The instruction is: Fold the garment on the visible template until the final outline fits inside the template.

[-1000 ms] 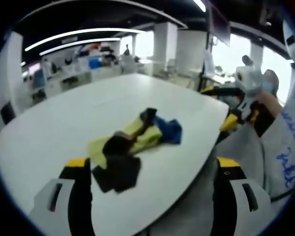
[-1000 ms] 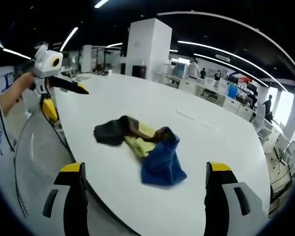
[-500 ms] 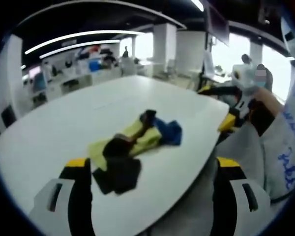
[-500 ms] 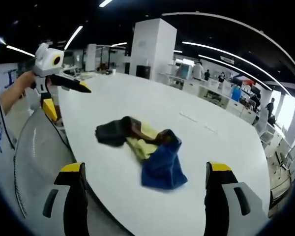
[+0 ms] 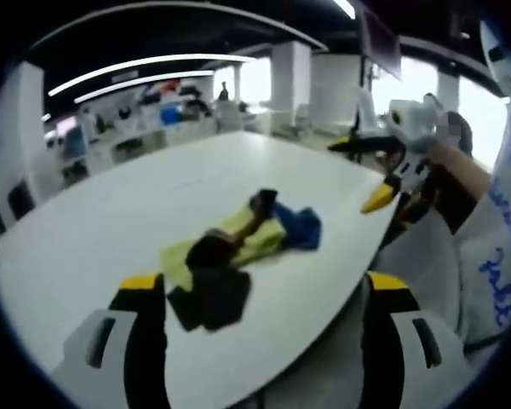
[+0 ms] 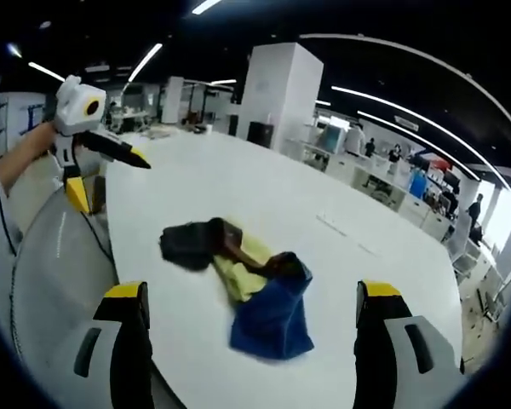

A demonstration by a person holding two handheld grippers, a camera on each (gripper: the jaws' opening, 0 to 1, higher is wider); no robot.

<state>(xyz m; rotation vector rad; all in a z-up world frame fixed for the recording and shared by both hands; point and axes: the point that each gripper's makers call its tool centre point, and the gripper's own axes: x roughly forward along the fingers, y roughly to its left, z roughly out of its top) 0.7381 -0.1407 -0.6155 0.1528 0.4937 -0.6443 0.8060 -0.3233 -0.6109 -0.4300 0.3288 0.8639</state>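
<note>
A crumpled garment (image 5: 238, 247) in yellow, black and blue lies bunched on the white table (image 5: 111, 213). Its black part points toward my left gripper (image 5: 262, 283), which hovers open short of the table's edge, apart from the cloth. In the right gripper view the garment (image 6: 243, 277) lies with its blue part nearest to my right gripper (image 6: 251, 290), which is held open above the table's near edge, holding nothing. The right gripper (image 5: 362, 175) shows open in the left gripper view. At the table's left end, the left gripper (image 6: 111, 175) shows open in the right gripper view.
The table's rounded edge (image 6: 136, 341) runs close below both grippers, with grey floor (image 6: 43, 256) beyond it. A faint line (image 6: 341, 226) marks the tabletop past the garment. A sleeve (image 5: 502, 256) with blue writing fills the right. Desks, pillars (image 6: 277, 94) and people stand far behind.
Both cameras shifted a little. In the left gripper view the right gripper has risen and come over the table's corner. The garment lies as before.
</note>
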